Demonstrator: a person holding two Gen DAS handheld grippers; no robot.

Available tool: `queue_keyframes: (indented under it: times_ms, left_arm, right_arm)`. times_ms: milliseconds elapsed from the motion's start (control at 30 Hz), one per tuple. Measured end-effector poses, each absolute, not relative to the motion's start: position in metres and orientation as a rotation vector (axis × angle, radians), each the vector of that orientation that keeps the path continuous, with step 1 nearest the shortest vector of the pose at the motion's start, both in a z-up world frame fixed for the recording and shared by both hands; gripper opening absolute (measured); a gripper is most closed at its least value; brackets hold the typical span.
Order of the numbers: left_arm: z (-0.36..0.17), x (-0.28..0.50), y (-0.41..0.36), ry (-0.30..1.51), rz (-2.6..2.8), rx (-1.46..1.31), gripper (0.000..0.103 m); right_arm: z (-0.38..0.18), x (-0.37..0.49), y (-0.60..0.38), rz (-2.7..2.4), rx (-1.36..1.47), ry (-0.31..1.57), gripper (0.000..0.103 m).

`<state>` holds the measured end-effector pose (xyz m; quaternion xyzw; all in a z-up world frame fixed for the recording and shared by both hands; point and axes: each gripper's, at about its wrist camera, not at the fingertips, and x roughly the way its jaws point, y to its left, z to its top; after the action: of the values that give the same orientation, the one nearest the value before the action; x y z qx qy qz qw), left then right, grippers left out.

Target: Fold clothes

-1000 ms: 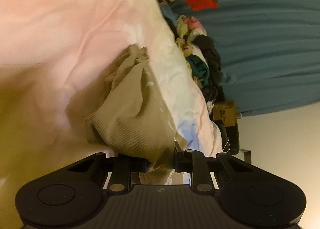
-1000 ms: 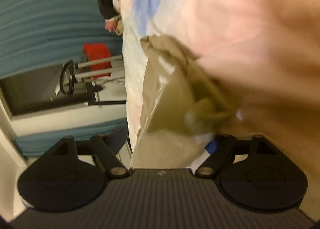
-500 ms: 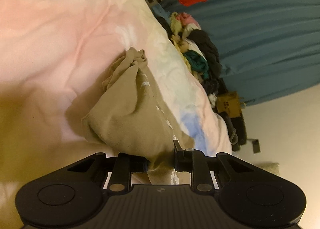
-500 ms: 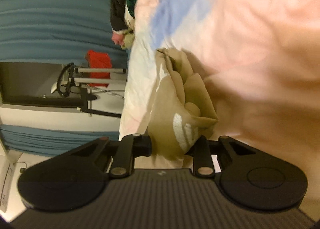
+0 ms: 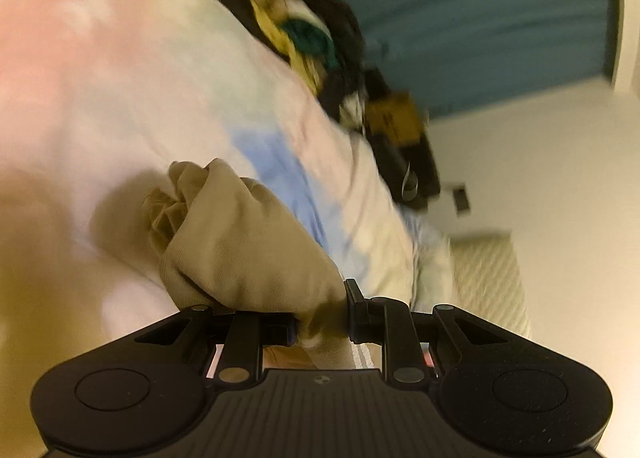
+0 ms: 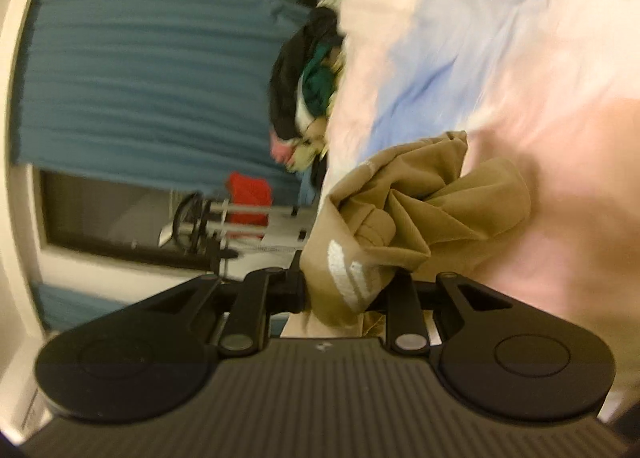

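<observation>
The tan garment (image 5: 256, 242) hangs bunched over the bed (image 5: 120, 69), an end clamped in each gripper: left fingers (image 5: 354, 308) and right fingers (image 6: 294, 284) both pinch cloth. It looks ready to spread out between them.

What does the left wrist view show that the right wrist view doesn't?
Left wrist only: a yellow box at the end of the clothes pile, a pale textured cushion and a bare cream wall.

Right wrist only: a red cloth draped on a metal rack.

Both: the tan garment, bunched and clamped in each set of tongs, left and right; the pastel bedsheet; the pile of mixed clothes; the blue curtain.
</observation>
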<state>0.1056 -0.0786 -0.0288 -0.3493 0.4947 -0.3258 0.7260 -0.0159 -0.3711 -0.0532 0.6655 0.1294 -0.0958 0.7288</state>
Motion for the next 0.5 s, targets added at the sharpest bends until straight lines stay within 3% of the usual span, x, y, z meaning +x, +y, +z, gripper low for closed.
queue_keyframes:
  times_ms: [367, 500]
  left_arm:
    - [-0.018, 0.210, -0.353, 1.045, -0.769, -0.753, 0.024]
    - [-0.028, 0.236, -0.432, 1.007, -0.815, -0.633, 0.024]
  right_arm:
    - [-0.019, 0.063, -0.568, -0.481, 1.328, 0.125, 0.024]
    - [-0.033, 0.077, -0.617, -0.545, 1.274, 0.085, 0.024]
